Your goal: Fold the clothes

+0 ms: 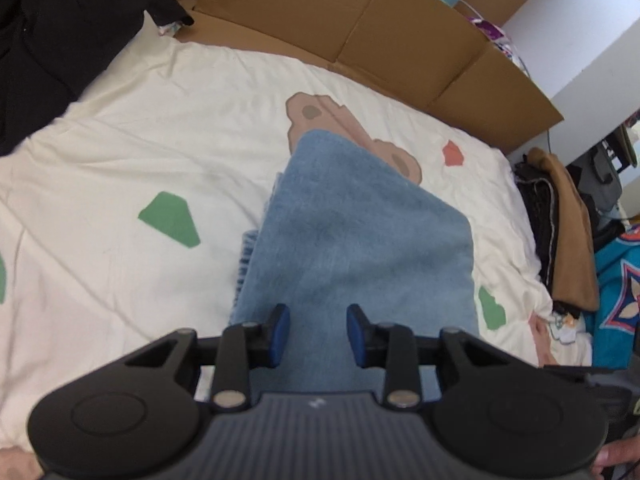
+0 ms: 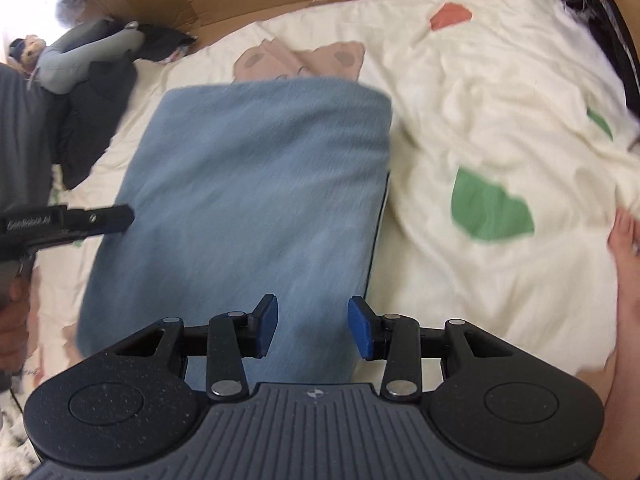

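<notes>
A folded light-blue denim garment [image 1: 352, 240] lies flat on the cream bedspread [image 1: 120, 152] with coloured patches. My left gripper [image 1: 318, 334] hovers over the garment's near end, open, nothing between its blue pads. In the right wrist view the same garment [image 2: 248, 200] fills the middle as a neat rectangle. My right gripper [image 2: 312, 330] is open above its near right part, holding nothing. The left gripper [image 2: 116, 218] shows from the side at the garment's left edge, its fingers seen edge-on there.
Dark clothes [image 1: 44, 52] are heaped at the far left of the bed. Cardboard sheets [image 1: 360, 28] line the far edge. A stack of folded clothes [image 1: 560, 240] sits at the right. A person's bare foot [image 2: 624, 264] rests on the bedspread [image 2: 500, 92].
</notes>
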Demonstrator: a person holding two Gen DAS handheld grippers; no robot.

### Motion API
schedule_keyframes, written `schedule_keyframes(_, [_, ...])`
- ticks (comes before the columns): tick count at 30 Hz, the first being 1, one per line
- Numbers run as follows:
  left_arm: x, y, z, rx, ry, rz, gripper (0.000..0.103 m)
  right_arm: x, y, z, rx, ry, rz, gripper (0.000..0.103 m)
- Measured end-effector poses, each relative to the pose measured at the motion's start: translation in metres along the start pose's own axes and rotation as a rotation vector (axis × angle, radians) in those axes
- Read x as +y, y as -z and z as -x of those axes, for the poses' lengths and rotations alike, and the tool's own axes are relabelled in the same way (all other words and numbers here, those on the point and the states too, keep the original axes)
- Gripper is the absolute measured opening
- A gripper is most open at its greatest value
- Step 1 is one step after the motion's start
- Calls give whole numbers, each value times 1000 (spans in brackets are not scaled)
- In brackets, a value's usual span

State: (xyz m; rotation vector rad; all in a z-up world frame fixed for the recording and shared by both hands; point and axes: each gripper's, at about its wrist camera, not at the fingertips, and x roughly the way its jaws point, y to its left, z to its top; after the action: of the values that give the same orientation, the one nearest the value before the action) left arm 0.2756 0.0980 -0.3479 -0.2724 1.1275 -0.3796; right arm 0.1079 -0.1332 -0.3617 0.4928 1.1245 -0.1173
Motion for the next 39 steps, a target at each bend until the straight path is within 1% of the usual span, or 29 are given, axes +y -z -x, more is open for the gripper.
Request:
schedule_keyframes(2, [0,-3,-3,-18,5,-7,33,-1,-12,-7,-19,20,15,44])
schedule_keyframes(5, [0,-8,-7,-46,23,-3,33,3,-32,-22,-48,28,55,44])
schedule_keyframes(8, [0,-11,-12,-74,35,5,33,11,-49,-35,-78,34,118,44])
schedule_keyframes(11, [1,-13,-15,-101,36,12,29,14,-63,-44,-102,46,137,45])
schedule_keyframes(16, [6,-16,-16,-131,45,48,29,19,-84,-52,-139,55,156,45])
schedule_keyframes(21, [8,-21,-25,-138,32,36,28,22,-98,-60,-138,37,192,45])
schedule_keyframes(25, [13,-22,-31,-141,24,41,23,23,-105,-71,-126,26,207,45])
schedule_keyframes(28, [18,-21,-31,-146,23,63,15,25,-108,-79,-113,24,226,46])
schedule_keyframes(30, [21,-22,-29,-147,25,85,14,26,-110,-83,-106,20,236,47])
schedule_keyframes(33, [18,-26,-23,-158,7,71,17,29,-116,-84,-70,10,255,51])
schedule_keyframes(34, [16,-27,-20,-163,0,63,23,29,-118,-84,-53,2,260,53])
schedule_keyframes(35, [15,-28,-18,-168,-6,56,32,29,-120,-83,-35,-5,264,55])
schedule_keyframes(36, [14,-29,-16,-176,-10,48,38,30,-122,-82,-18,-9,291,55])
schedule_keyframes(37, [13,-29,-13,-184,-26,39,50,31,-124,-80,-1,-13,317,54])
schedule_keyframes(38, [11,-29,-11,-191,-50,28,55,30,-126,-75,14,-18,342,54])
schedule_keyframes(39, [11,-28,-10,-191,-63,18,55,28,-127,-71,29,-23,367,54])
